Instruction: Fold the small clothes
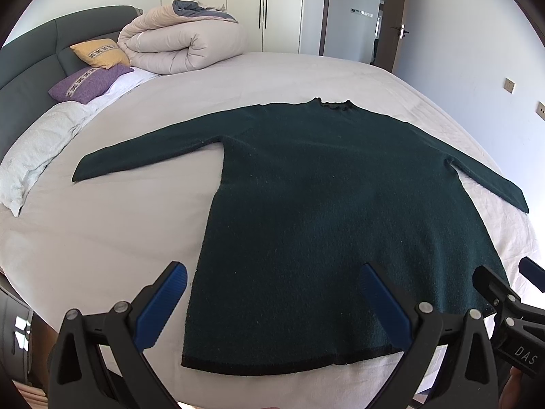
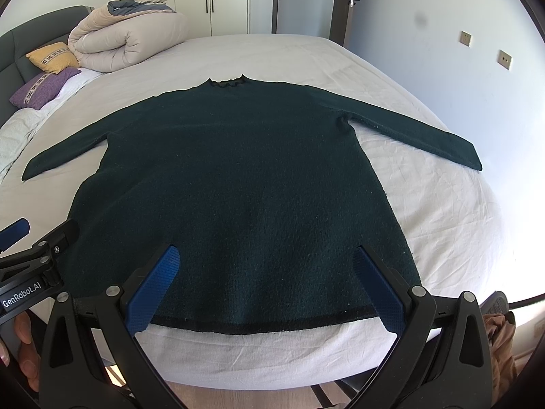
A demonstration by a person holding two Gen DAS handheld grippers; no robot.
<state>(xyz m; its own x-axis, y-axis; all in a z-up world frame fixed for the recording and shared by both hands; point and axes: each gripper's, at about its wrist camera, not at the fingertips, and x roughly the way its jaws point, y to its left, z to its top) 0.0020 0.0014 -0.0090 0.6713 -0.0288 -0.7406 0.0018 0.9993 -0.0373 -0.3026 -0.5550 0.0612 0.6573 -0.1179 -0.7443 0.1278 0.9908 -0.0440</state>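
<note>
A dark green long-sleeved sweater (image 1: 323, 204) lies flat on the white bed (image 1: 119, 238), sleeves spread out, collar far, black hem near me. It also shows in the right wrist view (image 2: 238, 177). My left gripper (image 1: 274, 272) is open and empty, held above the sweater's lower left part. My right gripper (image 2: 265, 255) is open and empty above the hem's middle. The right gripper shows at the right edge of the left wrist view (image 1: 504, 279); the left gripper shows at the left edge of the right wrist view (image 2: 44, 235).
A rolled beige duvet (image 1: 184, 44), a yellow pillow (image 1: 100, 52) and a purple pillow (image 1: 88, 83) lie at the bed's head, far left. A grey headboard (image 1: 30, 54) stands behind. Wardrobes and a door are beyond. The bed's front edge (image 2: 272, 358) is near me.
</note>
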